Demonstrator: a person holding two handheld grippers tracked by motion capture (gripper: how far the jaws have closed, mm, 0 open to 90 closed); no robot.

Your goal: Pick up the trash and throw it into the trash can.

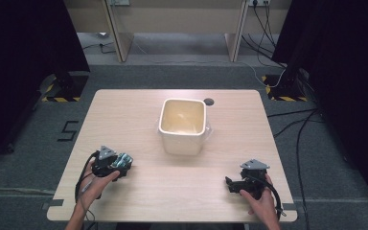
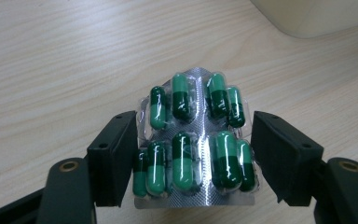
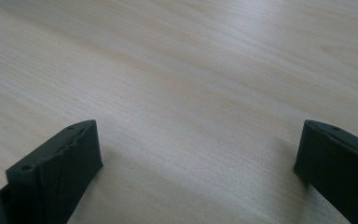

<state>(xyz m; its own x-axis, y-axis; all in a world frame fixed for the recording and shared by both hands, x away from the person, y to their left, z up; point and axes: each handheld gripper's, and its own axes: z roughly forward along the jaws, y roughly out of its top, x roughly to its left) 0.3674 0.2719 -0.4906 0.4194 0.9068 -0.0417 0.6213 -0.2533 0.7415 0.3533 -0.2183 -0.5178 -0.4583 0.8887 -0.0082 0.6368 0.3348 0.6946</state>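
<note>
A silver blister pack of green capsules sits bowed between the two black jaws of my left gripper, which is shut on its side edges. From the high view this gripper is at the table's front left, with the pack at its tip, just above the wood. My right gripper rests at the front right. Its jaws stand wide open over bare wood with nothing between them. A white square container stands at the table's middle, hollow and open on top.
The light wooden table has a small dark round hole behind the container. The container's lower corner shows ahead and to the right of the left gripper. Cables and black stands lie on the floor around.
</note>
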